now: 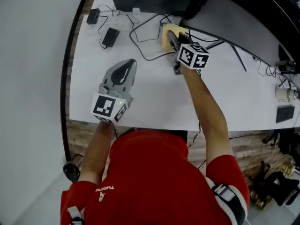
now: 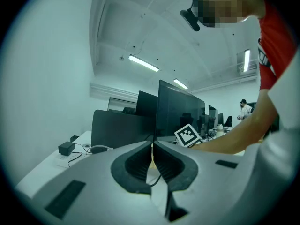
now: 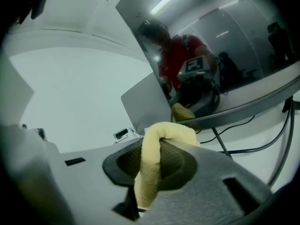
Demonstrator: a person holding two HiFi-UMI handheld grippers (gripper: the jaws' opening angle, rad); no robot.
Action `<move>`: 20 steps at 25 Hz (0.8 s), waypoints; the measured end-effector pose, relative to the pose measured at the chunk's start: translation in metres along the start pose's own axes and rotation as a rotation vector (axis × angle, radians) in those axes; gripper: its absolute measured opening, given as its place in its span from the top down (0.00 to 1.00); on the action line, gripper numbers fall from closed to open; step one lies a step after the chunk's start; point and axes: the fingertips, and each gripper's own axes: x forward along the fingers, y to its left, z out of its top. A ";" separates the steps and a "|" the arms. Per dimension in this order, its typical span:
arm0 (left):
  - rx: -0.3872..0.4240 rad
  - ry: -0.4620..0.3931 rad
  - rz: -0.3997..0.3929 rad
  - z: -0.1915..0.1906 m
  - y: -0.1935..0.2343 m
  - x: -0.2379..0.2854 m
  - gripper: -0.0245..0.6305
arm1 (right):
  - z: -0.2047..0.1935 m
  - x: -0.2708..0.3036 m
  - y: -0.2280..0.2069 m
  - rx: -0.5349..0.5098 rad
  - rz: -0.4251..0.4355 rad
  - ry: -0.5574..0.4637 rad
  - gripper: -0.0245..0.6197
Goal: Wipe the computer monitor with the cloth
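— Yellow cloth (image 3: 149, 172), clamped in the right hand-held gripper (image 3: 161, 142), close to the monitor's (image 3: 225, 55) lower edge. Touching it? I can't tell.
— And the other one?
— Left hand-held gripper (image 2: 152, 149) over the white counter (image 1: 154, 97), jaws together, nothing between them, well back from the screen.

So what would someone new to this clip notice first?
The yellow cloth pinched in the right gripper stands out first, held close to the lower edge of the dark monitor, whose screen mirrors the person in red. After that comes the left gripper, its jaws together and empty, over the left part of the white desk.
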 end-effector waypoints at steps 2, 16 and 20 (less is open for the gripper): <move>-0.002 -0.006 0.004 0.001 0.001 -0.002 0.94 | -0.002 -0.001 0.013 -0.018 0.033 0.010 0.86; -0.012 -0.051 -0.025 0.009 -0.033 0.025 0.94 | 0.006 -0.095 0.092 -0.385 0.114 -0.045 0.86; -0.013 -0.075 -0.040 0.019 -0.062 0.041 0.94 | 0.014 -0.130 0.098 -0.436 0.116 -0.084 0.86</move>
